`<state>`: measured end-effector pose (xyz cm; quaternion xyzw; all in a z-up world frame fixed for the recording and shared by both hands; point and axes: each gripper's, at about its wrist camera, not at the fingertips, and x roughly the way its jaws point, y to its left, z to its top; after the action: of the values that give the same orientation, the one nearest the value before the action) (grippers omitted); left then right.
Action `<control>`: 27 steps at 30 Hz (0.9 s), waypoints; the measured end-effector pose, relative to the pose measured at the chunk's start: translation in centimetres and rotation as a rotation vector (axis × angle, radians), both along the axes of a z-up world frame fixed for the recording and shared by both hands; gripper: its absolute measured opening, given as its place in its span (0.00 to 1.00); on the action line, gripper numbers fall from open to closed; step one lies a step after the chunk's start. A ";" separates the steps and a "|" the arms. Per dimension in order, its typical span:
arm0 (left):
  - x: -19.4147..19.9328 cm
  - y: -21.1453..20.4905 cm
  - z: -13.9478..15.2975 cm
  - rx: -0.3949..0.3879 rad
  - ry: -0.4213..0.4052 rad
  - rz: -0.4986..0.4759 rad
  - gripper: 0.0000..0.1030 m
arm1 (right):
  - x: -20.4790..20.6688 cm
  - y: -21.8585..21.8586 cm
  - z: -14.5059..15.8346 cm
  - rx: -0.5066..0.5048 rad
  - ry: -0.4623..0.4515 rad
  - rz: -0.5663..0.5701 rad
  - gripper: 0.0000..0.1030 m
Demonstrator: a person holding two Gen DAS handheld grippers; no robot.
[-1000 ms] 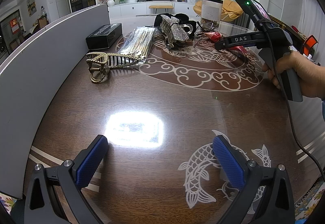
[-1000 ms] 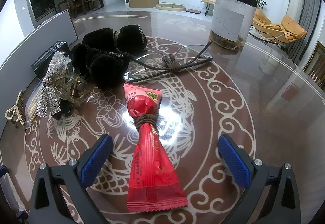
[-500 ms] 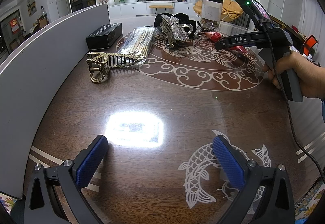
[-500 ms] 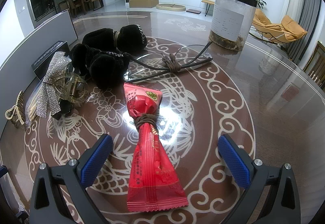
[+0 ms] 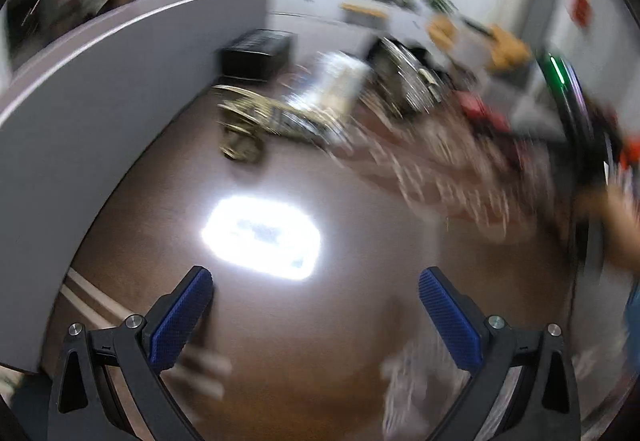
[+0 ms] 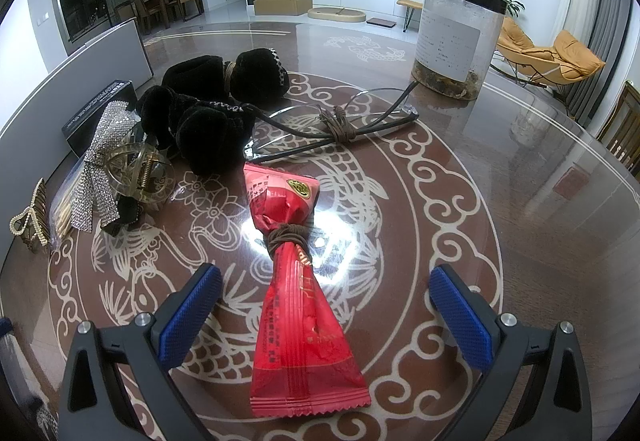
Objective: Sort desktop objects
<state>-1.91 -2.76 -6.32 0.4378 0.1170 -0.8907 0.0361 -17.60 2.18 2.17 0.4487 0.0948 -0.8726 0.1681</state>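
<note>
Blurred now across the whole left wrist view, sharp half a second ago: left tool [image 5: 316, 313] swinging, blue pads spread wide over bare brown desk [image 5: 360, 261], nothing between them. Shifted in that view: grey partition [image 5: 100, 101] larger and nearer, black box [image 5: 256, 55] and gold hair clip [image 5: 240, 133] slid toward the centre, light glare moved up between the pads.

Unchanged in the right wrist view: right tool [image 6: 326, 311] spread wide, low over the desk, straddling the lower half of the red snack packet [image 6: 298, 305], pads well clear on both sides. Brown hair tie [image 6: 286, 237] wound round the packet's waist.

Beyond the packet: glasses [image 6: 332, 129] bound with a brown tie, black fuzzy hair bows [image 6: 208, 113] touching their left end, clear jar [image 6: 456, 37] with black lid at the right end. Left of the packet: rhinestone bow [image 6: 100, 169] and clear claw clip [image 6: 140, 173] heaped together, bag of sticks [image 6: 62, 213] beside them, pearl-trimmed gold clip near the partition.
</note>
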 end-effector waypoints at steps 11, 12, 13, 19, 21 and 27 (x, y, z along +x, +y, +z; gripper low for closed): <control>-10.3 -2.8 2.0 -0.027 0.000 0.292 1.00 | 0.0 0.0 0.0 0.001 0.000 0.000 1.00; -10.9 -3.3 1.7 -0.022 -0.021 0.323 1.00 | 0.0 0.0 0.0 0.001 0.000 0.000 1.00; -11.3 -3.7 1.4 -0.018 -0.035 0.340 1.00 | 0.0 0.0 0.0 0.001 0.000 0.000 1.00; -12.4 -4.7 -0.3 -0.069 -0.099 0.389 1.00 | 0.0 0.0 0.0 0.001 0.000 0.000 1.00; -12.2 -4.8 -0.4 -0.069 -0.096 0.381 1.00 | 0.0 0.0 0.0 0.001 0.000 0.000 1.00; -11.1 -4.6 -0.4 -0.084 -0.068 0.336 0.90 | 0.0 0.0 0.0 0.001 0.000 -0.001 1.00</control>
<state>-13.01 -7.35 -6.74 0.4403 0.1499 -0.8608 0.2068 -17.57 2.16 2.12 0.4488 0.0951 -0.8726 0.1677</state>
